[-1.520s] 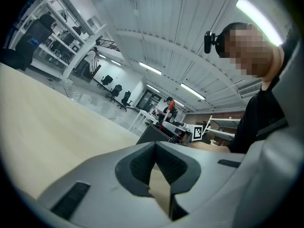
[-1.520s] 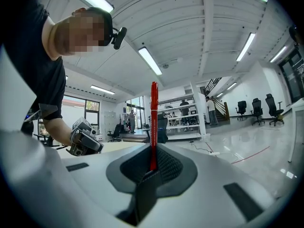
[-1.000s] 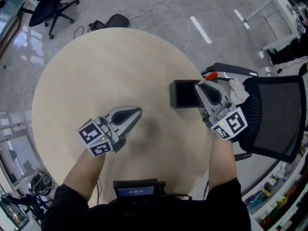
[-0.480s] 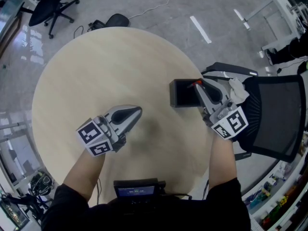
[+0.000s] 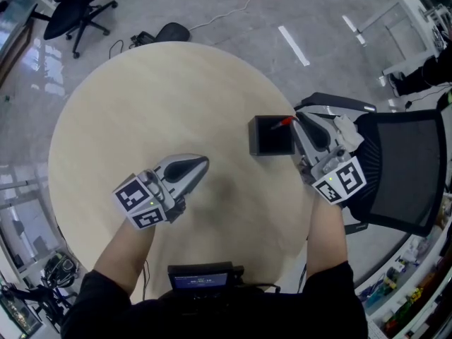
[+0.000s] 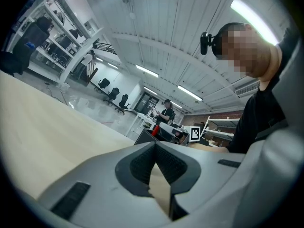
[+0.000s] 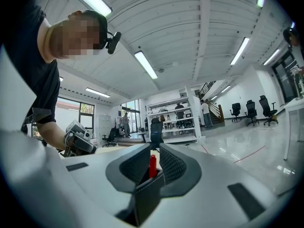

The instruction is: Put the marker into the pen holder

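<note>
A black square pen holder (image 5: pixel 253 137) stands on the round wooden table (image 5: pixel 155 97), near its right edge. The marker's red end (image 5: pixel 285 121) shows at the holder's far right corner. My right gripper (image 5: pixel 294 123) is shut on it right above the holder's right side. In the right gripper view the red marker (image 7: pixel 152 165) stands upright between the pads, with the holder's dark wall (image 7: pixel 146 196) just in front. My left gripper (image 5: pixel 203 163) rests low over the table's middle, shut and holding nothing; its pads (image 6: pixel 142 163) meet at the tips.
A black chair (image 5: pixel 402 168) stands close against the table's right edge, beside my right arm. A small dark screen device (image 5: pixel 200 280) sits at the table's near edge. Another office chair (image 5: pixel 74 9) stands on the floor far left.
My right gripper has carried the marker left and down, from beyond the holder's right side to its far right corner. The left gripper has stayed still.
</note>
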The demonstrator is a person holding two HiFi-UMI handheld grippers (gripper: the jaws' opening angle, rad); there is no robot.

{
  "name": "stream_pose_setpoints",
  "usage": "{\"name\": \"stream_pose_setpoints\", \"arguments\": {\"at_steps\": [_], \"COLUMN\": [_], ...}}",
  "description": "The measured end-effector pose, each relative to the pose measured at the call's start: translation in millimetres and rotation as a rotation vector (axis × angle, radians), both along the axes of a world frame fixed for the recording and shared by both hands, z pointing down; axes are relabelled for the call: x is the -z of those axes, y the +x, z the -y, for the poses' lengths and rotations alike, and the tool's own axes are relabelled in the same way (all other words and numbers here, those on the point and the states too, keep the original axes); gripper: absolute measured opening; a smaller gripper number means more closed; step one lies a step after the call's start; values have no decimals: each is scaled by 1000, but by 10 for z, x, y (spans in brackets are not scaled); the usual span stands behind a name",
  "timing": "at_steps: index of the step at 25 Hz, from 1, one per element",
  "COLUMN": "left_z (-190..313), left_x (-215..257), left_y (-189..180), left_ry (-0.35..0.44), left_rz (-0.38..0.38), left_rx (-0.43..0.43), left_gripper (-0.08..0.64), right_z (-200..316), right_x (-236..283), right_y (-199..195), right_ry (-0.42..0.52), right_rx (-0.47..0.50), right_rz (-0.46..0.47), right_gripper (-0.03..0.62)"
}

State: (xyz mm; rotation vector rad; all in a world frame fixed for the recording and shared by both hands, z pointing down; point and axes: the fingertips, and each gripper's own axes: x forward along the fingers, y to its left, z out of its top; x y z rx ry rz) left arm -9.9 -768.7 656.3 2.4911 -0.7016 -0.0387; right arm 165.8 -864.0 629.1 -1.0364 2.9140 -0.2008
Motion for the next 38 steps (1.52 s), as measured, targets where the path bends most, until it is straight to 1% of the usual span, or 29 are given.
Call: {"name": "stream_pose_setpoints", "arguments": {"at_steps": [4, 9, 13, 19, 24, 25, 28, 30, 34, 38], "left_z": [-40, -114, -254, -508, -1020, -1134, -1483, -1719, -2187, -2673], "left_x": [95, 298, 563, 1158, 1659, 1737, 1917, 1995, 2143, 2291], "left_y": [-25, -22, -59, -326, -637, -701, -957, -1159, -1545, -1874], "left_ry": [8, 33, 58, 129, 158, 162, 167, 168, 179, 212], "left_rz": [-2, -4, 0, 7, -5, -5, -6, 3, 23, 61], "left_rx": [5, 18, 31, 87, 146, 152, 177, 196, 227, 215], "left_gripper": [-5, -5, -5, -5, -5, -5, -5, -5, -5, -5], "right_z": [-11, -101, -278, -574, -1080, -1199, -1574, -1819, -2294, -2774], "right_x": [169, 413, 649, 1103, 1497, 1546, 1621, 1681, 1876, 2081], "right_y": [63, 149, 167, -4, -334, -443, -822, -1037, -1380, -1692], "right_ry": [21, 39, 39, 37, 11, 4, -27, -50, -77, -84], "right_rx": [-43, -71, -70, -40, 23, 40, 95, 120, 154, 176], "right_rz": [2, 7, 1, -13, -6, -8, -28, -25, 11, 5], "right_gripper": [37, 37, 35, 35, 33, 2, 2, 2, 2, 2]}}
